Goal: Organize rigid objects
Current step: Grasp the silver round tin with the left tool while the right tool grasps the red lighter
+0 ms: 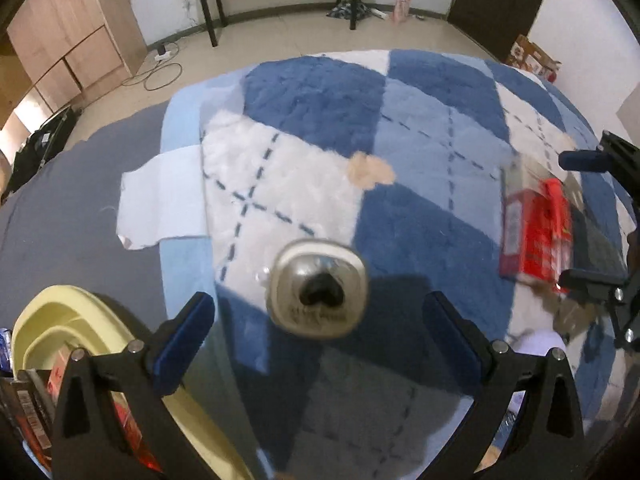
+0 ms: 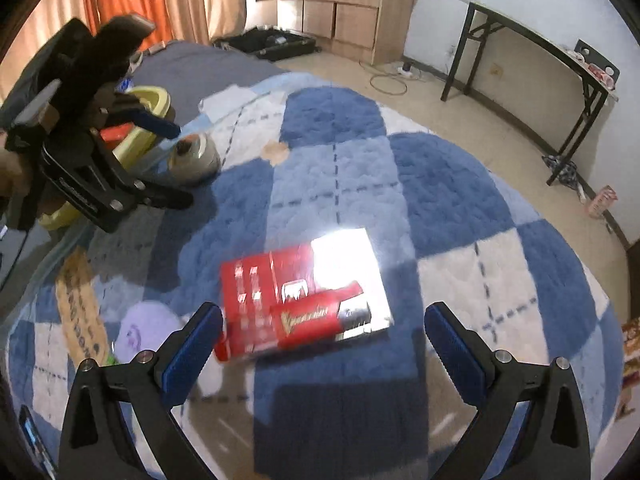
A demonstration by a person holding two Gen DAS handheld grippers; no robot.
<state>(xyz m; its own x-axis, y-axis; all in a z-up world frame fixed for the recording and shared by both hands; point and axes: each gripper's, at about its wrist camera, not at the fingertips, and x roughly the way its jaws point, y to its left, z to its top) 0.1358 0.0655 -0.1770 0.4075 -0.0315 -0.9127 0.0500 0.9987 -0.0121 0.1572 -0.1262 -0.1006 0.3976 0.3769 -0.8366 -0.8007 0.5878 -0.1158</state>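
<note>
A small silver can (image 1: 318,289) with a dark opening in its top stands on the blue checked blanket, just ahead of my open left gripper (image 1: 318,326), between its jaws but apart from them. It also shows in the right wrist view (image 2: 195,155). A red and silver box (image 2: 304,296) lies flat on the blanket ahead of my open right gripper (image 2: 324,338); its near left corner is close to the left finger (image 2: 192,354). In the left wrist view the box (image 1: 534,236) sits between the right gripper's fingers (image 1: 584,220).
A yellow plastic basket (image 1: 80,320) holding red packages sits at the left, also in the right wrist view (image 2: 154,98). A purple soft item (image 2: 146,330) and a tan card (image 2: 80,300) lie near the box. A black table (image 2: 532,40) and wooden cabinets (image 2: 344,4) stand beyond.
</note>
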